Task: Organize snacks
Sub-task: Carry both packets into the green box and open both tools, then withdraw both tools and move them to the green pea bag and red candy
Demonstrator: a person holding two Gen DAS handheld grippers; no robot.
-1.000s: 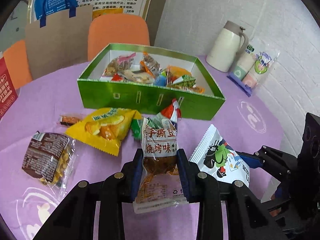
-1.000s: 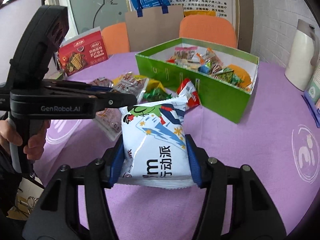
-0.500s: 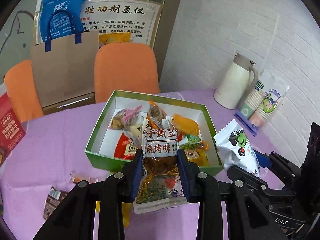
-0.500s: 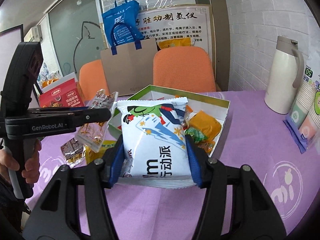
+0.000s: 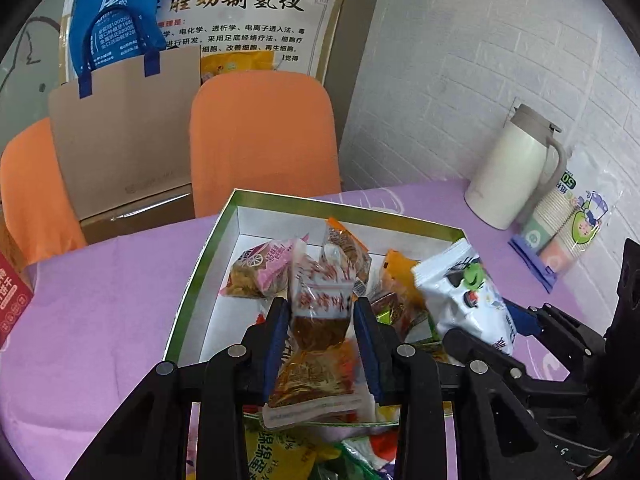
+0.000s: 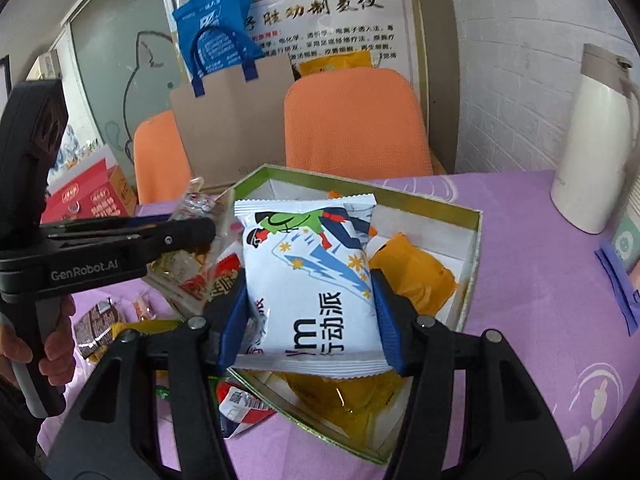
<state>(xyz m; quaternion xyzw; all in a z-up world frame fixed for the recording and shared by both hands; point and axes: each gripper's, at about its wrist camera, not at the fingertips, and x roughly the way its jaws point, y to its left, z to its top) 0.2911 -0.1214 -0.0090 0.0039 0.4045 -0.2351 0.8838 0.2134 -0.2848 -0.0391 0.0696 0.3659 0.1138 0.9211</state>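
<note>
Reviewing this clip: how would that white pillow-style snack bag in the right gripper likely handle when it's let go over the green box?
The white snack bag looks puffed and keeps its shape between the right gripper pads, so it is probably light and springy. Its glossy film may slip easily. Released over the green box, it would likely settle flat on the orange packet rather than roll.

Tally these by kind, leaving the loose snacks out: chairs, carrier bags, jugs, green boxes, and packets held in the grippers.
Orange chairs: 2
Carrier bags: 2, blue bag and brown paper bag
Jug: 1
Green box: 1
Held packets: 2, brown packet in left gripper, white packet in right gripper
Total: 8
</note>
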